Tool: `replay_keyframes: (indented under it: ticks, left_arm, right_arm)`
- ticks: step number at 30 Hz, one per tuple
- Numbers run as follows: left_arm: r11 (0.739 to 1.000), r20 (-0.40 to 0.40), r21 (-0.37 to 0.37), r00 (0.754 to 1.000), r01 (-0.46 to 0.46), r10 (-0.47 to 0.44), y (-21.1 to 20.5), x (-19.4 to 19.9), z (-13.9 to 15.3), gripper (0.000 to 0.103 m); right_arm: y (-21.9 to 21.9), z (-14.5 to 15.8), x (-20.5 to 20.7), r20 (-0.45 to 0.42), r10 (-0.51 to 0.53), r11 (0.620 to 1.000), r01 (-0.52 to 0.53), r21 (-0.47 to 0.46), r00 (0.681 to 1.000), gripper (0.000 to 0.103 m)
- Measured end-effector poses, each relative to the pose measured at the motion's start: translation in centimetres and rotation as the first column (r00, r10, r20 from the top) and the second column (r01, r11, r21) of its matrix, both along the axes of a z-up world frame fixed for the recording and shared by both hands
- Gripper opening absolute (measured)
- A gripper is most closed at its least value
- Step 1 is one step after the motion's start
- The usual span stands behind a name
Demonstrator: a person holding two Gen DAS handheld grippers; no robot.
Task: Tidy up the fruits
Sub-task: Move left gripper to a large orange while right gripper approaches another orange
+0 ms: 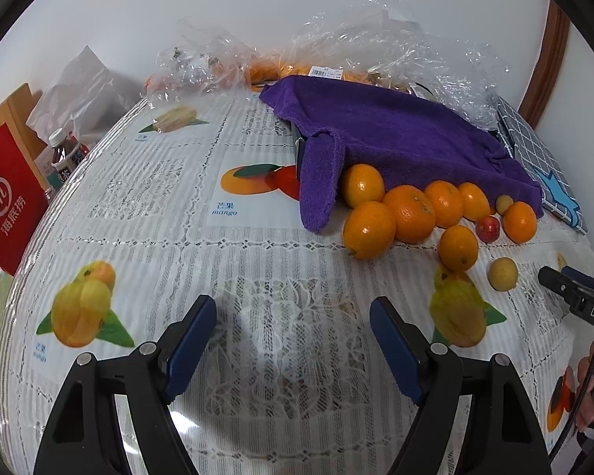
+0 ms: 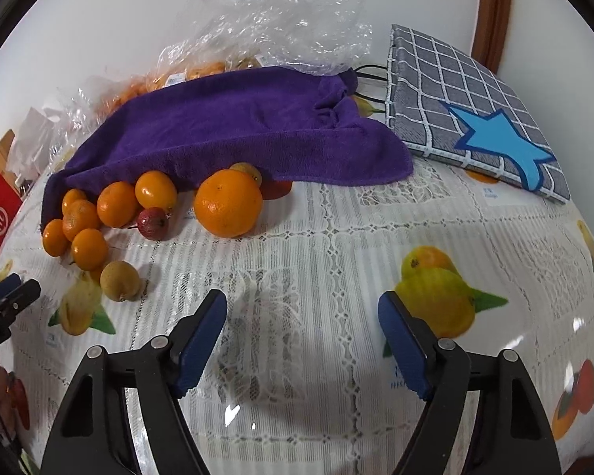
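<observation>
Several oranges [image 1: 410, 213] lie on the table against the front edge of a purple towel [image 1: 396, 134]. Beside them are a small red fruit [image 1: 488, 228] and a pale round fruit [image 1: 503, 274]. My left gripper [image 1: 293, 303] hovers open over bare tablecloth, in front and to the left of the fruit, with nothing between its blue pads. In the right wrist view a large orange [image 2: 228, 202], the red fruit [image 2: 153, 223], the pale fruit [image 2: 119, 280] and smaller oranges [image 2: 83, 221] sit ahead and to the left. My right gripper [image 2: 303, 297] is open and holds nothing.
A lace tablecloth [image 1: 257, 269] printed with fruit pictures covers the table. A grey checked pouch with a blue star [image 2: 467, 107] lies at the back right. Clear plastic bags [image 2: 281, 23] holding more oranges stand behind the towel. A red box [image 1: 4, 206] and bottles [image 1: 65, 154] are off the left edge.
</observation>
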State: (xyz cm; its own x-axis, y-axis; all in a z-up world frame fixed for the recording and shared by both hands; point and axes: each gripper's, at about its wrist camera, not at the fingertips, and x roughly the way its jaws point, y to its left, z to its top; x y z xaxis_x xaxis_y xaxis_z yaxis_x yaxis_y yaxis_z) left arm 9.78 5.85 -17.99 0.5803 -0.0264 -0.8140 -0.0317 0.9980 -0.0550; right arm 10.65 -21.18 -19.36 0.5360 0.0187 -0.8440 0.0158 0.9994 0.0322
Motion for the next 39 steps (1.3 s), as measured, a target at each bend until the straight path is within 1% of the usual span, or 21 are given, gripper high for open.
replay_keyframes:
  ticks: [3, 5, 7, 11, 14, 16, 18, 20, 22, 24, 28, 30, 31, 32, 33, 34, 39]
  left_arm:
    - [1.0, -0.005, -0.004, 1.0, 0.004, -0.004, 0.1, 0.3, -0.1, 0.078]
    - [1.0, -0.003, -0.02, 1.0, 0.009, -0.009, 0.3, 0.6, -0.1, 0.078]
    - [0.999, -0.001, -0.041, 1.0, 0.012, -0.012, 0.5, 0.8, -0.1, 0.078]
    - [0.995, -0.003, -0.099, 1.0, 0.016, -0.016, 1.4, 1.5, -0.1, 0.078]
    - [0.991, 0.001, -0.132, 1.0, 0.02, -0.02, 1.6, 1.8, 0.0, 0.077]
    - [0.989, 0.005, -0.144, 0.999, 0.042, -0.041, 1.4, 1.9, 0.0, 0.077]
    - [0.985, 0.012, -0.154, 0.997, 0.078, -0.077, 0.8, 2.0, 0.0, 0.072]
    - [0.979, 0.016, -0.171, 0.993, 0.114, -0.113, 0.2, 2.0, 0.0, 0.069]
    - [0.977, 0.019, -0.168, 0.991, 0.135, -0.134, -0.4, 2.3, 0.0, 0.067]
    - [0.976, 0.025, -0.162, 0.989, 0.146, -0.144, -0.8, 2.7, 0.1, 0.058]
    - [0.973, 0.028, -0.168, 0.987, 0.159, -0.157, -1.2, 3.6, 0.1, 0.053]
    - [0.97, 0.029, -0.18, 0.987, 0.163, -0.161, -1.2, 4.1, 0.1, 0.045]
    - [0.968, 0.03, -0.191, 0.986, 0.165, -0.162, -1.1, 4.3, 0.0, 0.043]
    - [0.966, 0.03, -0.197, 0.986, 0.166, -0.164, -1.1, 4.5, 0.0, 0.038]
    - [0.962, 0.031, -0.209, 0.985, 0.173, -0.171, -1.1, 4.7, 0.0, 0.032]
    - [0.959, 0.031, -0.218, 0.984, 0.18, -0.178, -1.2, 4.8, -0.1, 0.031]
    - [0.955, 0.039, -0.223, 0.981, 0.195, -0.191, -1.3, 4.6, 0.0, 0.031]
  right_arm:
    - [-0.2, 0.0, 0.6, 0.001, -0.008, 0.999, 0.008, 0.037, 1.0, 0.072]
    - [-0.3, 0.0, 1.1, -0.002, -0.01, 0.998, 0.01, 0.059, 1.0, 0.064]
    - [-0.4, 0.0, 1.7, -0.008, -0.006, 0.996, 0.007, 0.084, 1.0, 0.061]
    - [-0.1, 0.0, 2.8, -0.008, 0.021, 0.99, -0.02, 0.139, 1.0, 0.06]
    - [0.7, 0.0, 3.6, -0.003, 0.049, 0.987, -0.048, 0.154, 0.999, 0.06]
    - [1.3, -0.1, 4.0, 0.001, 0.067, 0.986, -0.066, 0.15, 0.998, 0.06]
    - [1.8, -0.2, 4.5, 0.007, 0.074, 0.989, -0.074, 0.129, 0.997, 0.06]
    - [2.1, -0.2, 5.1, 0.008, 0.081, 0.989, -0.082, 0.123, 0.997, 0.06]
    - [2.3, -0.2, 5.5, 0.009, 0.082, 0.989, -0.083, 0.121, 0.997, 0.06]
    - [2.6, -0.2, 6.0, 0.005, 0.089, 0.989, -0.089, 0.118, 0.996, 0.059]
    - [3.0, -0.3, 6.4, -0.004, 0.109, 0.987, -0.108, 0.117, 0.994, 0.058]
    - [3.2, -0.4, 6.6, -0.005, 0.114, 0.988, -0.112, 0.11, 0.994, 0.054]
    - [3.2, -0.4, 6.6, -0.004, 0.108, 0.988, -0.107, 0.113, 0.994, 0.05]
    - [3.2, -0.4, 6.7, -0.003, 0.103, 0.988, -0.102, 0.12, 0.995, 0.045]
    - [3.1, -0.3, 6.8, -0.005, 0.098, 0.987, -0.097, 0.124, 0.995, 0.044]
    - [3.1, -0.3, 6.9, -0.007, 0.095, 0.987, -0.093, 0.128, 0.995, 0.044]
    - [3.3, -0.1, 6.5, -0.001, 0.097, 0.989, -0.096, 0.108, 0.995, 0.043]
